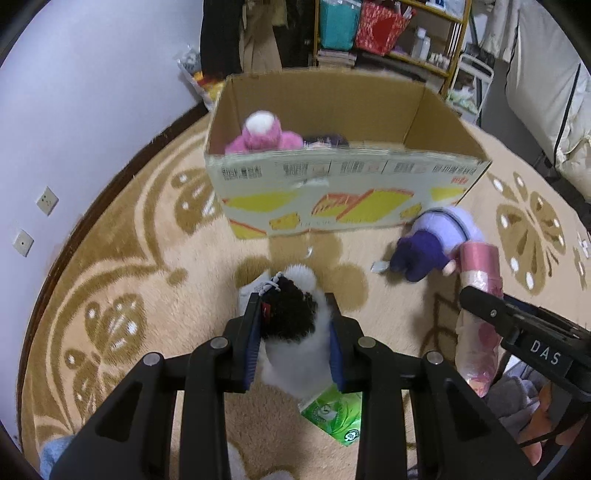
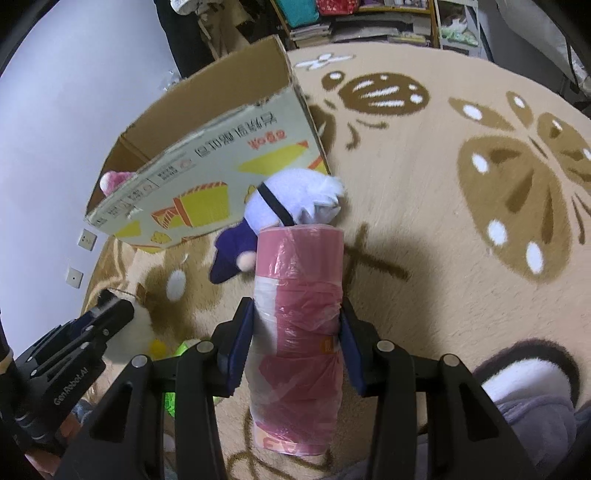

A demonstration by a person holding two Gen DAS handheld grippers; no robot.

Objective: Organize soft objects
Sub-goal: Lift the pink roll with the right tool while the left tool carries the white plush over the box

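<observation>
My left gripper (image 1: 293, 325) is shut on a black-and-white plush toy (image 1: 295, 325), held above the carpet in front of the open cardboard box (image 1: 332, 188). My right gripper (image 2: 297, 332) is shut on a pink roll of plastic bags (image 2: 299, 295), also seen in the left wrist view (image 1: 478, 266). A purple and lavender plush doll (image 1: 432, 243) lies on the carpet by the box's right front corner, just beyond the roll (image 2: 291, 203). A pink plush (image 1: 260, 136) sits inside the box at its left end.
A green tissue pack (image 1: 332, 413) lies on the beige patterned carpet (image 1: 147, 277) under my left gripper. The wall with sockets (image 1: 47, 200) is to the left. Shelves (image 1: 388, 33) with bags stand behind the box. A grey-white plush (image 2: 524, 384) lies at lower right.
</observation>
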